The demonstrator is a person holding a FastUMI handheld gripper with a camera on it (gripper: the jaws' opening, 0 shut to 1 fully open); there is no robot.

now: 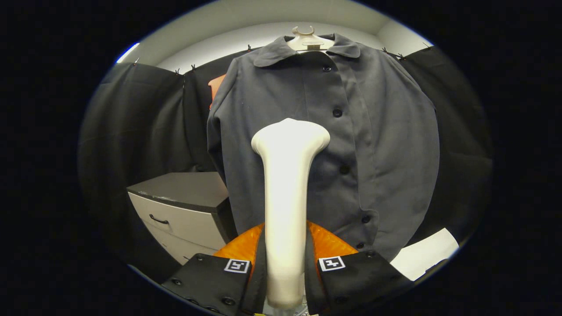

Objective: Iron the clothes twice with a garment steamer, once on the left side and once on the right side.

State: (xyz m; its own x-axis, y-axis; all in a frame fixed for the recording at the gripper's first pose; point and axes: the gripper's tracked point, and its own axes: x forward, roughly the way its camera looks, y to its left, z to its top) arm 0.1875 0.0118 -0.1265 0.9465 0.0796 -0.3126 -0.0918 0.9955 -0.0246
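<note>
Your gripper is clamped on the steamer, head up against the hanging shirt, left of the buttons. Keep the head flat and stroke slowly down that side.

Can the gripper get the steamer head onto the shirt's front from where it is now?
Probably yes: the gripper is shut on the steamer, whose head points at the shirt hanging straight ahead, with nothing between them.

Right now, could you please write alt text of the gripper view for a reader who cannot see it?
The gripper is shut on a white garment steamer, its head raised before a grey button-up shirt on a hanger. A grey drawer cabinet stands beside the shirt.
</note>
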